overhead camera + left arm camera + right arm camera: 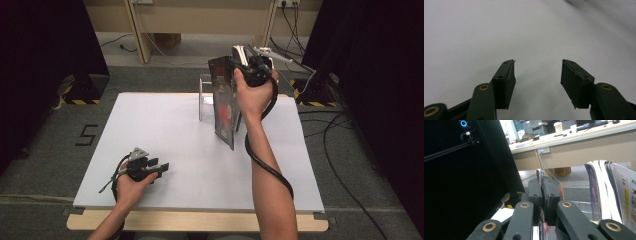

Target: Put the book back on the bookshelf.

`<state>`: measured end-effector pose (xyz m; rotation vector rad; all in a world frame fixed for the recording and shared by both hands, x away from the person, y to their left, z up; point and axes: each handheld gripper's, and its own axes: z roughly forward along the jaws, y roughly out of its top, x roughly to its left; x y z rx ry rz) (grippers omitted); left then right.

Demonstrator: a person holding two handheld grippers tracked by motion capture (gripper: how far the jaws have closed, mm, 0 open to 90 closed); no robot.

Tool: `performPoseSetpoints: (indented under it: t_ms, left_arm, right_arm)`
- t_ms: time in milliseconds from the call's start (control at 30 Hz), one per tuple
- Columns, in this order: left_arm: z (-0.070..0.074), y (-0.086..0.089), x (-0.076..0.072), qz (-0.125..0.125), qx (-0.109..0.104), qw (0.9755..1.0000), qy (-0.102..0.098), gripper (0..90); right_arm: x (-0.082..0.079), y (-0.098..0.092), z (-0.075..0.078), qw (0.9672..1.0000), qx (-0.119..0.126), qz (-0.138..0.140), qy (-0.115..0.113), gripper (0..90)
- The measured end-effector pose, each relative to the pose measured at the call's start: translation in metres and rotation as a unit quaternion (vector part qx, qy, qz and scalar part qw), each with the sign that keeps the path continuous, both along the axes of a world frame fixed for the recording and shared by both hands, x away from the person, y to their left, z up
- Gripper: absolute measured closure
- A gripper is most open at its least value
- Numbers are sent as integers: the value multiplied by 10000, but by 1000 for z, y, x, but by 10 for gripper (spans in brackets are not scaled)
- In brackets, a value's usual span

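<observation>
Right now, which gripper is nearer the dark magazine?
Right. The right gripper is clamped on the magazine, holding it upright above the table. The left gripper rests open at the near-left, well apart from it.

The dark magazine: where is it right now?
In the high view the dark magazine hangs upright above the white table's far right part, pinched at its top edge by the right tongs, beside the clear acrylic stand.

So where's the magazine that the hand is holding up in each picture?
High view: the magazine hangs right of centre, pinched at its top by the right gripper.
Right gripper view: low in the middle, squeezed between the black fingers.
Left gripper view: open fingers over the white table.
Shared landmark: that white table, also under everything in the high view.
</observation>
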<state>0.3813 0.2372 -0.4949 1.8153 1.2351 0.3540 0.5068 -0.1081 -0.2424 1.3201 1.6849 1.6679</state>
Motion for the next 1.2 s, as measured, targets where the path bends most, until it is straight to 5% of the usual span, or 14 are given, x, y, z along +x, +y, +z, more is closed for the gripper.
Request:
performPoseSetpoints:
  t_ms: [1200]
  left_arm:
    - [-1, 2, 1, 23, -8, 10000, 9, 442]
  right_arm:
    - [43, 23, 8, 9996, 34, -193, -201, 866]
